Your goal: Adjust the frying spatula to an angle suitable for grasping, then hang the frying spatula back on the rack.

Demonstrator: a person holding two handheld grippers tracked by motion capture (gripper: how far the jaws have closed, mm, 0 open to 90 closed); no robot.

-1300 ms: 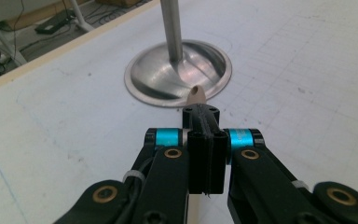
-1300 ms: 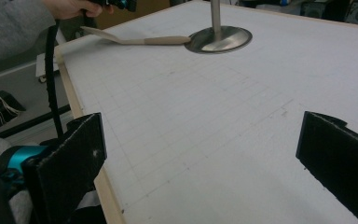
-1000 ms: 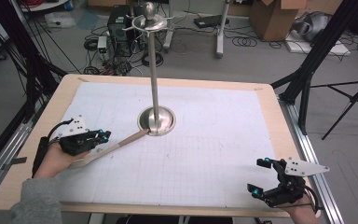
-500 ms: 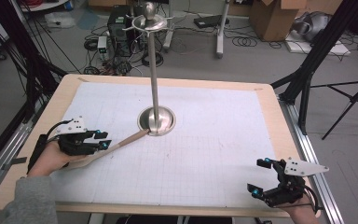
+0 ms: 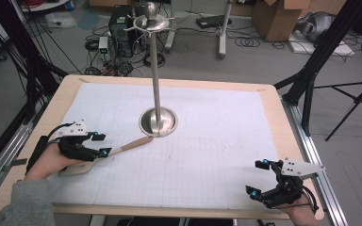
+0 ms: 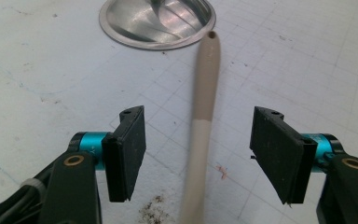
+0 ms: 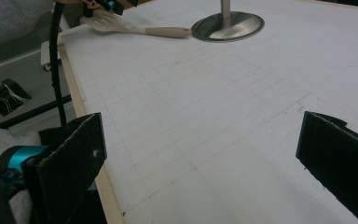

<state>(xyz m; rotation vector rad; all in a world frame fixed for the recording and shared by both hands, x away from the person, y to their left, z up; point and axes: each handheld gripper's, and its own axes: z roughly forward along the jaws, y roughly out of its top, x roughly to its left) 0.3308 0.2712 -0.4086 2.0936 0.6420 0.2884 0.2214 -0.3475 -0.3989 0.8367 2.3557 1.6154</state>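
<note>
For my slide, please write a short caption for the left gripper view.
Open left tool straddling the handle of a wooden spatula that points to the steel stand base.

The left gripper sits low over the surface at the person's left, its fingers spread wide apart and gripping nothing. The left hand holds it from behind, forearm in a grey sleeve. The right gripper rests near the right corner, fingers wide apart.
</note>
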